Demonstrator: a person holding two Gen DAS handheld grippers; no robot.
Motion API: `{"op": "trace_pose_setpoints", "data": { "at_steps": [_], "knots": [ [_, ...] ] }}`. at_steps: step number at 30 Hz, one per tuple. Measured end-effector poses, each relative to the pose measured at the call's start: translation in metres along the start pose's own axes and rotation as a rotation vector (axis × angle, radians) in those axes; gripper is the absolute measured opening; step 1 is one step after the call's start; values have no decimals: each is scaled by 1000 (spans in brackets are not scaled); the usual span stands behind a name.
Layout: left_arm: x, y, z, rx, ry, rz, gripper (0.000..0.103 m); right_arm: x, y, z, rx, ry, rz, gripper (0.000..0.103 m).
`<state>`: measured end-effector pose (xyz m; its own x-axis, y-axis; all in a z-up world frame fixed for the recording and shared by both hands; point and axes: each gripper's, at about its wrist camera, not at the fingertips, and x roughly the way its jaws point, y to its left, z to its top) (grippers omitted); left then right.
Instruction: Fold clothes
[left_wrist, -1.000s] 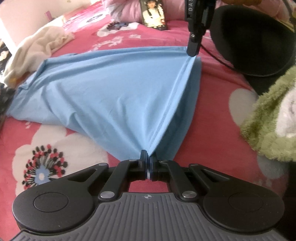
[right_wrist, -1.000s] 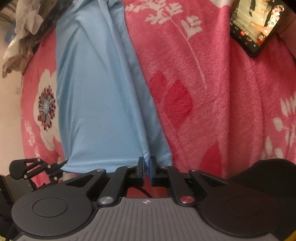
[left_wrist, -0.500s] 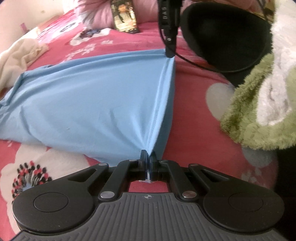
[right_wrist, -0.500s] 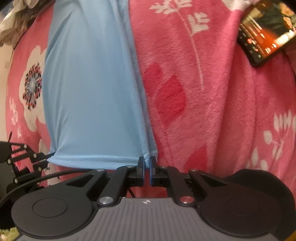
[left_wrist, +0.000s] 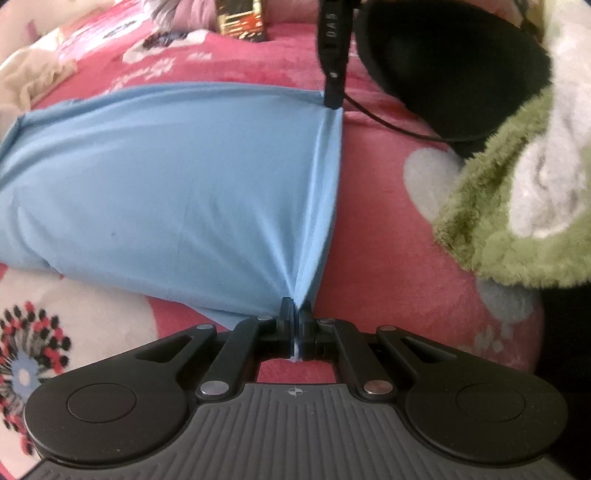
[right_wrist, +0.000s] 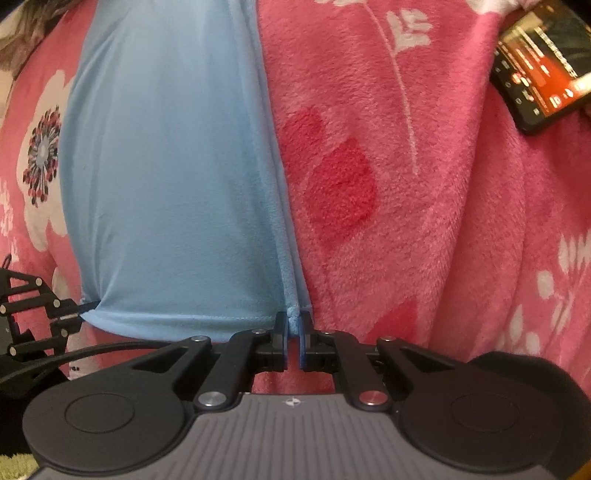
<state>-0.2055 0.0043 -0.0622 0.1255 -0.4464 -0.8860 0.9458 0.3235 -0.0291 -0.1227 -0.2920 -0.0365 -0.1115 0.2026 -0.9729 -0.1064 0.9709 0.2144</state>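
A light blue garment (left_wrist: 166, 192) lies stretched over a pink floral blanket (left_wrist: 388, 236). My left gripper (left_wrist: 295, 314) is shut on one corner of the cloth, with creases fanning out from the pinch. At the far corner of the same edge, the right gripper (left_wrist: 332, 101) shows in the left wrist view. In the right wrist view the right gripper (right_wrist: 293, 319) is shut on the blue garment (right_wrist: 173, 177) at its hem, and the left gripper (right_wrist: 79, 308) holds the other hem corner at the left edge. The hem runs taut between the two.
A fuzzy green sleeve (left_wrist: 509, 206) and a black rounded object (left_wrist: 450, 59) are on the right. A lit phone (right_wrist: 539, 70) lies on the blanket (right_wrist: 443, 184) at upper right. Cream cloth (left_wrist: 33, 77) is heaped at far left, a small picture box (left_wrist: 240, 16) at the back.
Both grippers have pulled the garment toward the right across the blanket and it has flattened out. The edge between them stays taut. Both stay shut on their corners.
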Motion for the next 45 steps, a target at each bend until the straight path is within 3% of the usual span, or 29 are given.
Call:
{"op": "trace_pose_setpoints", "data": {
  "at_steps": [1,3,5,10,16,18,25,31,34,35,37,41,45],
  "knots": [
    [0,1,0,-14,-2,-4,1,-2,0,-2,1,-6,-1,7],
    [-1,3,-3,-43,-10,-10,3,-4,-2,-7,28,-12,2,24],
    [-4,4,-6,-75,-18,-19,10,-5,-7,-12,65,-16,25,29],
    [-10,10,-13,-188,-33,-78,30,-20,-15,-30,77,-55,55,32],
    [-27,41,-36,-447,-36,-223,33,-47,-18,-42,80,-126,77,38],
    [-33,51,-47,-527,-41,-262,33,-51,-18,-42,80,-158,86,38],
    [-34,68,-52,-722,-121,-218,33,-38,-20,-19,93,-228,145,38],
    [-8,67,-45,-727,-47,-234,32,-13,-9,-7,81,-195,159,38],
    [-2,64,-44,-734,-34,-251,29,-8,-7,-6,63,-169,172,29],
    [-1,64,-43,-737,-33,-258,27,-6,-7,-6,57,-161,177,22],
    [0,67,-45,-748,-30,-269,12,-2,-5,-5,45,-144,186,12],
    [3,70,-49,-790,-41,-332,4,-18,-3,-8,4,-147,205,7],
    [-9,79,-60,-850,-110,-459,3,-34,-6,-8,13,-157,213,7]
  ]
}}
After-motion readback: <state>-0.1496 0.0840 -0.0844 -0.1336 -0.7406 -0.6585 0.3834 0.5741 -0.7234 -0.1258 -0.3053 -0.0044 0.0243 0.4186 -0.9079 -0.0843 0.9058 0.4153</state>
